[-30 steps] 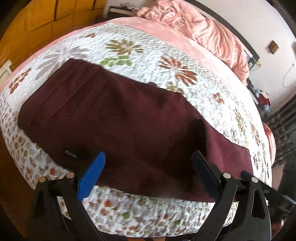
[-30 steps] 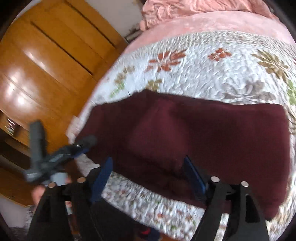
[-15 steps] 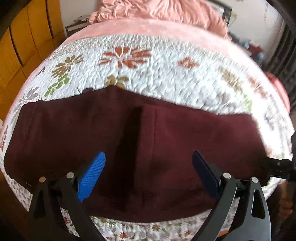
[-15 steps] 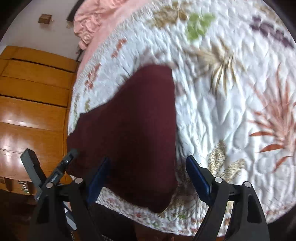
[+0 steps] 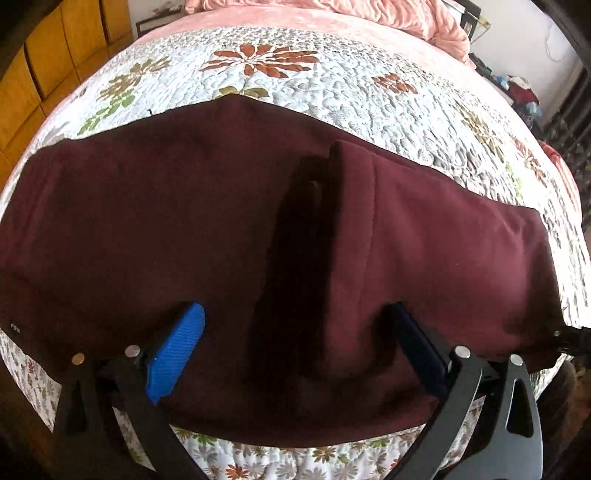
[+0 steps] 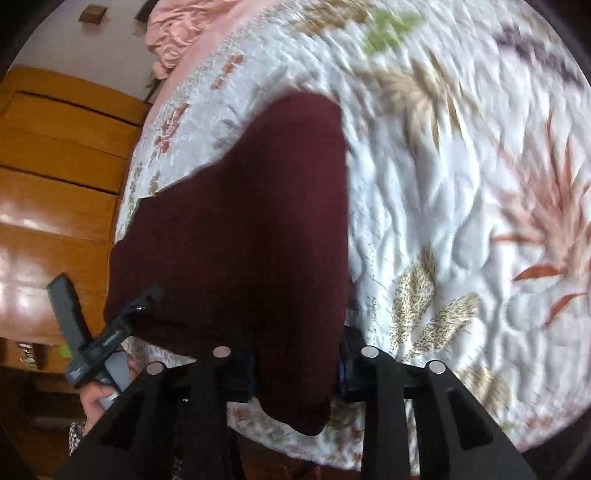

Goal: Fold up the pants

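Left gripper (image 5: 295, 354) spread wide, hovering over maroon pants (image 5: 221, 229). Pants flat on quilt (image 5: 332, 85) near bed's front edge, long axis side to side along that edge. Right gripper (image 6: 295, 373) clamped on pants' end.

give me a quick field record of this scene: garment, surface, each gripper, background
garment: maroon pants, lying flat, with one raised fold across the middle
surface: white floral quilt on a bed
left gripper: open, fingers spread above the pants' near edge, holding nothing
right gripper: fingers closed in on one end of the pants, cloth between the pads; full clamp not certain
pink blanket: bunched at the far end of the bed
wooden wardrobe: beside the bed
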Tool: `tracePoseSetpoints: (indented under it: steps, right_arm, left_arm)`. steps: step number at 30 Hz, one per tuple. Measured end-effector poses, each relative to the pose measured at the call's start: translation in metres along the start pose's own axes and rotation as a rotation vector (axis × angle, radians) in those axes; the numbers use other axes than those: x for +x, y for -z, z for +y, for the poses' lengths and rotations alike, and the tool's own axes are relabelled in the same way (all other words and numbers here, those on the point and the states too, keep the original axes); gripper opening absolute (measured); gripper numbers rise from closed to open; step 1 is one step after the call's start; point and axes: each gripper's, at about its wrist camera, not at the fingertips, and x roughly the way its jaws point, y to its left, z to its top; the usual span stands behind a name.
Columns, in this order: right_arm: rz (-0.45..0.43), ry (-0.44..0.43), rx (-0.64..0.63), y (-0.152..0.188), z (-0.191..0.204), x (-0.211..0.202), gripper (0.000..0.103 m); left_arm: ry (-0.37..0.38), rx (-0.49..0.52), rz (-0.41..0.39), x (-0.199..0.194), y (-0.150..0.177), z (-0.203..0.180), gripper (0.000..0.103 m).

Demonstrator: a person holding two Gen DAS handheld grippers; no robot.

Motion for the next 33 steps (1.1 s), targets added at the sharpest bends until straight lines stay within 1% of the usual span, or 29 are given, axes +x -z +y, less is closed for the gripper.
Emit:
tracePoseSetpoints:
  steps: [2,3,4,5,7,8,10,12,14,15,16,17,18,19,22,24,27,29,32,33]
  right_arm:
    - [-0.007,-0.023,0.009,0.0,-0.001,-0.009,0.045]
    - [-0.018,-0.012,-0.007,-0.001,0.003,-0.015,0.048]
    - [-0.038,0.025,-0.029,0.0,0.007,-0.023,0.051]
    - [-0.076,0.098,-0.066,-0.001,0.015,-0.034,0.052]
    - [-0.154,0.175,-0.117,0.0,0.032,-0.054,0.051]
    - [-0.174,0.176,-0.129,0.001,0.037,-0.059,0.051]
    - [-0.202,0.143,-0.175,-0.001,0.054,-0.069,0.051]
    - [-0.19,0.132,-0.218,-0.006,0.071,-0.059,0.05]
    - [-0.155,0.146,-0.237,-0.011,0.078,-0.04,0.047]
    - [-0.13,0.162,-0.227,-0.012,0.077,-0.028,0.047]
    - [-0.104,0.183,-0.208,-0.012,0.073,-0.019,0.044]
    - [-0.07,0.208,-0.174,-0.015,0.063,-0.002,0.041]
    - [-0.061,0.208,-0.155,-0.013,0.05,0.002,0.039]
    - [-0.065,0.199,-0.144,-0.015,0.046,0.005,0.038]
    - [-0.087,0.154,-0.128,-0.012,0.046,-0.008,0.04]
    - [-0.119,0.134,-0.143,-0.008,0.052,-0.023,0.041]
    - [-0.15,0.075,-0.157,0.001,0.067,-0.036,0.046]
    - [-0.147,0.026,-0.154,0.008,0.074,-0.037,0.047]
    - [-0.136,0.004,-0.175,0.011,0.087,-0.026,0.047]
    - [-0.133,0.003,-0.181,0.012,0.088,-0.022,0.047]
  left_arm:
    - [0.013,0.0,0.006,-0.003,-0.002,0.002,0.101]
    - [0.018,-0.005,0.009,-0.005,-0.003,0.002,0.1]
    - [0.017,-0.015,0.007,-0.008,-0.003,0.003,0.1]
    - [0.014,-0.024,0.002,-0.011,-0.004,0.003,0.1]
    - [0.024,-0.038,-0.037,-0.023,-0.003,0.003,0.099]
    - [0.032,-0.037,-0.06,-0.029,-0.004,0.001,0.099]
    - [0.054,-0.02,-0.098,-0.038,-0.008,-0.009,0.1]
    - [0.059,0.005,-0.104,-0.038,-0.014,-0.019,0.1]
    - [0.032,0.025,-0.07,-0.027,-0.017,-0.026,0.1]
    - [0.022,0.028,-0.05,-0.02,-0.017,-0.027,0.1]
    - [0.006,0.028,0.0,-0.006,-0.014,-0.026,0.1]
    - [0.005,0.021,0.047,0.006,-0.012,-0.022,0.101]
    - [0.027,0.004,0.054,0.011,-0.009,-0.018,0.101]
    - [0.043,0.002,0.029,0.009,-0.008,-0.016,0.101]
    - [0.052,0.023,0.023,0.0,-0.008,-0.016,0.1]
    - [0.081,-0.006,-0.003,-0.013,-0.009,-0.008,0.1]
    - [0.159,-0.098,-0.015,-0.035,-0.009,0.019,0.1]
    - [0.19,-0.175,-0.021,-0.049,-0.005,0.046,0.1]
    - [0.221,-0.301,-0.014,-0.069,0.006,0.1,0.1]
    - [0.24,-0.367,-0.011,-0.075,0.014,0.123,0.1]
